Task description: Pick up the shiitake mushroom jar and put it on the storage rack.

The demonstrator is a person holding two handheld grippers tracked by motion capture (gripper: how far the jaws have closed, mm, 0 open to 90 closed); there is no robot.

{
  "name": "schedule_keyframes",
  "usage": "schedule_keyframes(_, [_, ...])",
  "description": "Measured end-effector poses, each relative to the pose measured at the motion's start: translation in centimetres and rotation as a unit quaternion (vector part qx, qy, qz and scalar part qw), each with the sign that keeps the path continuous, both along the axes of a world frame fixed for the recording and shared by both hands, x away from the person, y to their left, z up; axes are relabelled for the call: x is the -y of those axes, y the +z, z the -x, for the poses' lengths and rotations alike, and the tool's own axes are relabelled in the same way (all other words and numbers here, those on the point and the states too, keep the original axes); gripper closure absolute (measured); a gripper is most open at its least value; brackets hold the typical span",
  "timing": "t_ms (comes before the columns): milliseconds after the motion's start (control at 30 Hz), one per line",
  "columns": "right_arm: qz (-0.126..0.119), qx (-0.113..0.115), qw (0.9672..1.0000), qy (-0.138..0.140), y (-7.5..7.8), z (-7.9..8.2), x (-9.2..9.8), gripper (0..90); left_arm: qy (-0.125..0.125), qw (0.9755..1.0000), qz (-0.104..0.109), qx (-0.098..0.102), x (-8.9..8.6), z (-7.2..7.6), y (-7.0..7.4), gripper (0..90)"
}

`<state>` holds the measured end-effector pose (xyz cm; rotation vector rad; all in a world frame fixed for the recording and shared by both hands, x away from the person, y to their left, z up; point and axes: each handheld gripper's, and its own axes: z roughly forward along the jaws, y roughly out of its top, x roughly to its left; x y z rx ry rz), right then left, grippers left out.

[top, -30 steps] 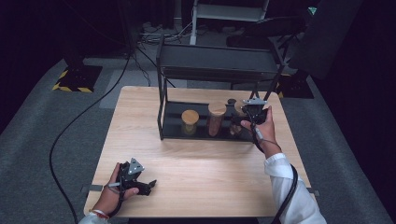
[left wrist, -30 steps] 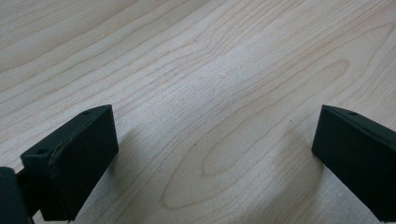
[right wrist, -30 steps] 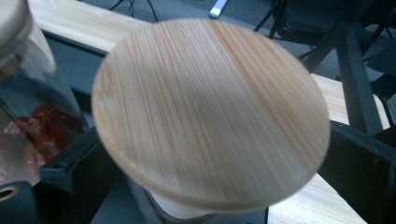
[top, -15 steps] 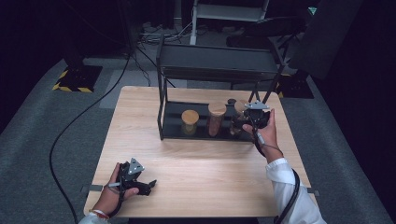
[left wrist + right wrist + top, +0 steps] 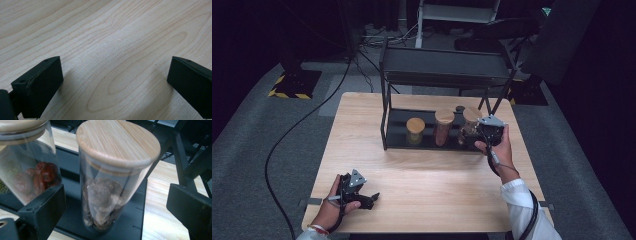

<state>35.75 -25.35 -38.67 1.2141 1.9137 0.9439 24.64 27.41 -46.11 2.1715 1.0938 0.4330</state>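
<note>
Between R tool [image 5: 115,202] jaws: round wood-lidded glass jar [image 5: 112,182].

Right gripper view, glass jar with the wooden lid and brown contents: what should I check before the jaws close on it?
1. Right gripper open: ok, jaws wide either side, pads not touching; they have just been opening.
2. Glass jar with the round wooden lid and brown contents between the jaws: ok.
3. Jar upright on the black metal rack's lower shelf: ok.
4. Room beside the neighbouring glass jar of red pieces: cannot tell, it stands close to one jaw.
5. Left gripper out of the way on the light wooden table: ok.
</note>
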Motion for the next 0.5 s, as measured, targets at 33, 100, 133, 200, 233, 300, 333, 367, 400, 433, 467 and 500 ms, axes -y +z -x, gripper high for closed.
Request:
schedule_keyframes(33, [0.000, 0.001, 1.0000, 0.002, -0.1, 0.2, 0.1, 2.6, 0.000, 1.0000, 0.000, 0.000, 0.0, 0.0, 0.0, 0.0])
schedule_keyframes(100, [-0.002, 0.002, 1.0000, 0.004, -0.2, 0.6, 0.4, 2.6, 0.000, 1.0000, 0.000, 0.000, 0.0, 0.0, 0.0, 0.0])
schedule_keyframes(133, [-0.002, 0.004, 1.0000, 0.005, -0.4, 0.8, 0.5, 2.6, 0.000, 1.0000, 0.000, 0.000, 0.0, 0.0, 0.0, 0.0])
schedule_keyframes(200, [-0.002, 0.010, 0.9999, 0.011, -0.7, 1.4, 0.9, 2.6, 0.000, 1.0000, 0.000, 0.000, 0.0, 0.0, 0.0, 0.0])
schedule_keyframes(233, [-0.002, 0.010, 0.9999, 0.011, -0.7, 1.4, 0.9, 2.6, 0.000, 1.0000, 0.000, 0.000, 0.0, 0.0, 0.0, 0.0])
schedule_keyframes(300, [-0.001, 0.017, 0.9997, 0.018, -1.1, 2.1, 1.2, 2.6, 0.000, 1.0000, 0.000, 0.000, 0.0, 0.0, 0.0, 0.0])
schedule_keyframes(333, [-0.001, 0.017, 0.9997, 0.018, -1.1, 2.1, 1.2, 2.6, 0.000, 1.0000, 0.000, 0.000, 0.0, 0.0, 0.0, 0.0])
schedule_keyframes(367, [0.000, 0.020, 0.9995, 0.023, -1.3, 2.3, 1.4, 2.6, 0.000, 1.0000, 0.000, 0.000, 0.0, 0.0, 0.0, 0.0])
schedule_keyframes(400, [0.001, 0.023, 0.9994, 0.028, -1.4, 2.4, 1.5, 2.6, 0.000, 1.0000, 0.000, 0.000, 0.0, 0.0, 0.0, 0.0])
schedule_keyframes(433, [0.002, 0.024, 0.9992, 0.032, -1.6, 2.6, 1.6, 2.6, 0.000, 1.0000, 0.000, 0.000, 0.0, 0.0, 0.0, 0.0])
schedule_keyframes(467, [0.001, 0.026, 0.9989, 0.040, -1.9, 2.9, 1.9, 2.7, 0.000, 1.0000, 0.000, 0.000, 0.0, 0.0, 0.0, 0.0])
schedule_keyframes(500, [0.001, 0.026, 0.9989, 0.040, -1.9, 2.9, 1.9, 2.7, 0.000, 1.0000, 0.000, 0.000, 0.0, 0.0, 0.0, 0.0])
